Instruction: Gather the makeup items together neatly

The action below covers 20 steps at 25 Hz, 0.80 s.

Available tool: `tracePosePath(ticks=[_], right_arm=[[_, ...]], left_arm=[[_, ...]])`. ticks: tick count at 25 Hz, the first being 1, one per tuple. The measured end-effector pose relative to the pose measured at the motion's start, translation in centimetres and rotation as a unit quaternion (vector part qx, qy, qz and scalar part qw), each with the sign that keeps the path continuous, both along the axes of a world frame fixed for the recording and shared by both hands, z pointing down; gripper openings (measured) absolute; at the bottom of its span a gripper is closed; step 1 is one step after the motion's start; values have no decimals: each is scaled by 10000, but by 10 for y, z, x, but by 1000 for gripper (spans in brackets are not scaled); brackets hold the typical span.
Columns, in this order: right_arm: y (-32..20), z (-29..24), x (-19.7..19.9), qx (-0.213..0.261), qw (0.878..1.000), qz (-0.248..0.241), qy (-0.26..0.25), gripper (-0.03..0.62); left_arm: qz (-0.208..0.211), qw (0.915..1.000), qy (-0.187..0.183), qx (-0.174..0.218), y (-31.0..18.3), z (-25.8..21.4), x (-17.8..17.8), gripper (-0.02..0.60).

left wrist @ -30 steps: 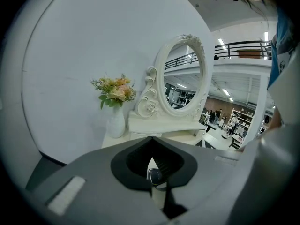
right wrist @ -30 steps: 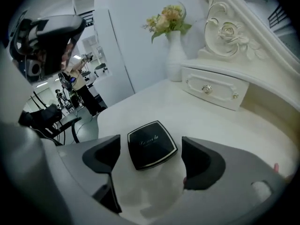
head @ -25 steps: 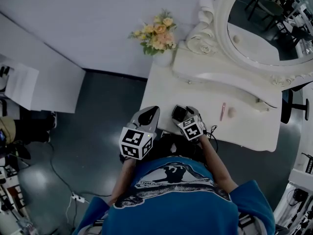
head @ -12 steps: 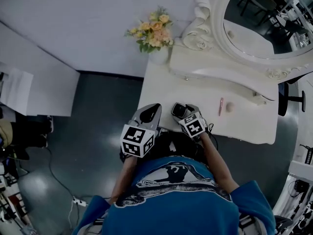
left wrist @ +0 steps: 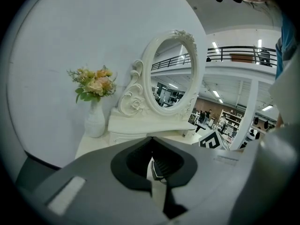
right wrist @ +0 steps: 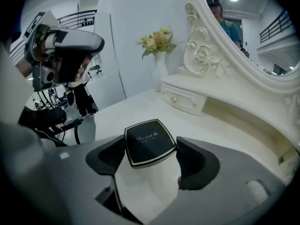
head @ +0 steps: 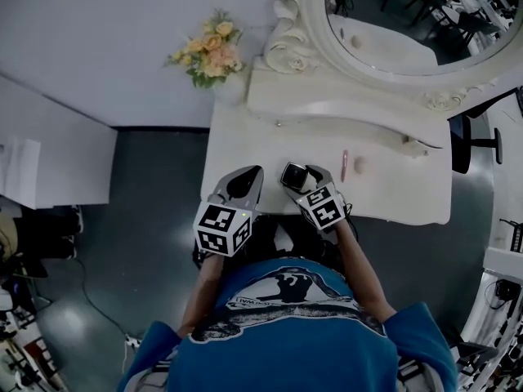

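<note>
A black square compact [right wrist: 149,142] with a gold rim sits between the jaws of my right gripper [right wrist: 150,150], its corners against both pads. Those jaws have just been closing onto it. In the head view the right gripper [head: 299,177] holds the compact [head: 293,174] over the front edge of the white vanity table [head: 409,196]. A pink lipstick tube [head: 344,165] and a small round beige puff [head: 359,165] lie further right on the table. My left gripper [head: 248,175] hovers at the table's front left, shut and empty, its tips meeting [left wrist: 151,138].
A white vase of peach flowers [head: 204,51] stands at the table's back left corner. An ornate oval mirror [head: 409,23] on a raised drawer shelf [right wrist: 183,100] fills the back. Dark floor lies left of the table.
The head view has swung, so the table now sits further left and up. Both grippers have shifted slightly along the front edge. The compact stays between the right jaws throughout.
</note>
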State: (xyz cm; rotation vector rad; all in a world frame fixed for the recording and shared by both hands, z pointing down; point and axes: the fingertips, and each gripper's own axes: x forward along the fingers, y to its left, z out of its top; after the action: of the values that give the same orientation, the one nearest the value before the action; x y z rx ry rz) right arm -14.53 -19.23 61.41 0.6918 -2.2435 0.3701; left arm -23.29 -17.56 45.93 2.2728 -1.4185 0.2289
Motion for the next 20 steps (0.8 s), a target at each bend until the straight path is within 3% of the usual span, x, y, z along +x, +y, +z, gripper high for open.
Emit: tracePosePath(ticks=[10,20], right_arm=[[-16,-21,107,144,9997,146,-127,344],[-40,-17,212,245,9990,361,-85,344]], left_arm=[[366,9993,-53,-35,-14,-4,114,14],[257,9996,-111,-43,-25,1,189,15]])
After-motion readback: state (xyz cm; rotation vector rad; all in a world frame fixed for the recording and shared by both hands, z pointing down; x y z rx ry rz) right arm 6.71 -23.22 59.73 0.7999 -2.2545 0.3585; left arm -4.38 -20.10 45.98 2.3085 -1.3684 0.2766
